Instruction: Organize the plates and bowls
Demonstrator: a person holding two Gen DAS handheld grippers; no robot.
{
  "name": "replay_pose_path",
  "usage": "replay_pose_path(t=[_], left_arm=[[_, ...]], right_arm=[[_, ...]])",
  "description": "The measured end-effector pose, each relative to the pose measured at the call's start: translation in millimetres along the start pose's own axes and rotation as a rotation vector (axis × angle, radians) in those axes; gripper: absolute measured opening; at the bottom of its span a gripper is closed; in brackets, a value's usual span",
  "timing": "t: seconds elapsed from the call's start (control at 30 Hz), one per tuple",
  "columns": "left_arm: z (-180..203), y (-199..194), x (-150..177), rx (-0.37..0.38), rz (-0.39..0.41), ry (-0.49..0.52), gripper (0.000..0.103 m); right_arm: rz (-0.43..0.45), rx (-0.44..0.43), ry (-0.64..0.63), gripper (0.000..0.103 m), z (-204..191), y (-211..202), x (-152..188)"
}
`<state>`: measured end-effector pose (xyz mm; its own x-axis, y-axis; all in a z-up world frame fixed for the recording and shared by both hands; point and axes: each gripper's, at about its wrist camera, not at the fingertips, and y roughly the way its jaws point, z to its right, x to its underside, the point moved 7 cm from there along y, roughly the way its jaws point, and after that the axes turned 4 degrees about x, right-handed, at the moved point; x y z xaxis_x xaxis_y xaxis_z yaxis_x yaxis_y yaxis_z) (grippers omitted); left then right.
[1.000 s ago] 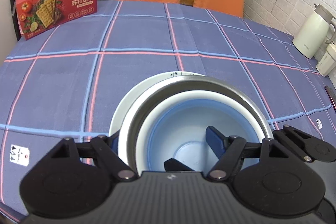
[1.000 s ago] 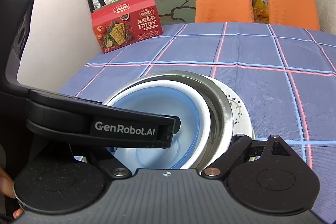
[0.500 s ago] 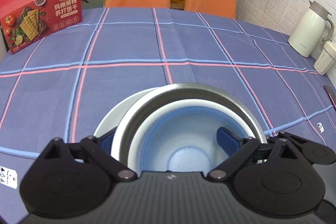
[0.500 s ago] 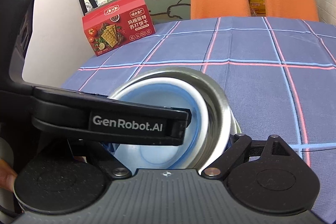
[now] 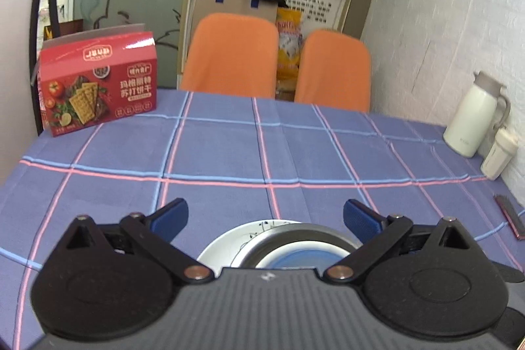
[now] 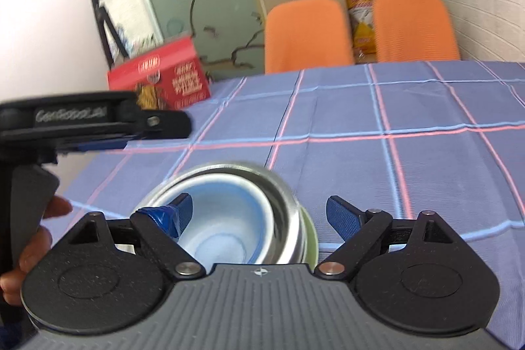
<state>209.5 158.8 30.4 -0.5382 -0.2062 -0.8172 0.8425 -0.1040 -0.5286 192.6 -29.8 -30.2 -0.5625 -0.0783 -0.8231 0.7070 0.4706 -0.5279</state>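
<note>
A stack sits on the checked tablecloth: a white plate (image 5: 220, 243) at the bottom, a steel bowl (image 5: 297, 232) on it, and a blue-and-white bowl (image 5: 295, 258) nested inside. My left gripper (image 5: 265, 218) hovers above the stack's near side, open, with nothing between its fingers. In the right wrist view the steel bowl (image 6: 282, 186) holds the blue-and-white bowl (image 6: 229, 218). My right gripper (image 6: 261, 214) stands open over them, its left fingertip (image 6: 182, 212) in front of the inner bowl. The left gripper (image 6: 98, 120) shows there at the left, held by a hand (image 6: 32, 238).
A red cracker box (image 5: 98, 87) stands at the table's far left. Two orange chairs (image 5: 229, 54) are behind the far edge. A white jug (image 5: 472, 120) and a small cup (image 5: 498, 156) stand by the right wall. A dark flat object (image 5: 512, 217) lies at the right edge.
The left gripper's fingers spread wide and came up out of the bowls. Both grippers have lifted and tilted up, so the stack now sits low in both views.
</note>
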Motion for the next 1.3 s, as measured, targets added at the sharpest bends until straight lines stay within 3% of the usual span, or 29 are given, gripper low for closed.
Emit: replay_pose_path(t=[0.23,0.67,1.03,1.3], left_arm=[[24,-35,34,0.021,0.037,-0.015,0.099],[67,-94,130,-0.006,0.043,0.089,0.099],[83,-125,161,-0.003,0.079,0.139,0.1],[90,-148,176,0.003,0.109,0.164,0.1]], right_arm=[[0.07,0.047,0.049,0.076,13,-37,17],[0.109,0.145,0.114,0.076,43,-103,103],[0.157,0.192,0.073,0.076,40,-139,131],[0.179,0.178,0.028,0.076,30,-156,148]])
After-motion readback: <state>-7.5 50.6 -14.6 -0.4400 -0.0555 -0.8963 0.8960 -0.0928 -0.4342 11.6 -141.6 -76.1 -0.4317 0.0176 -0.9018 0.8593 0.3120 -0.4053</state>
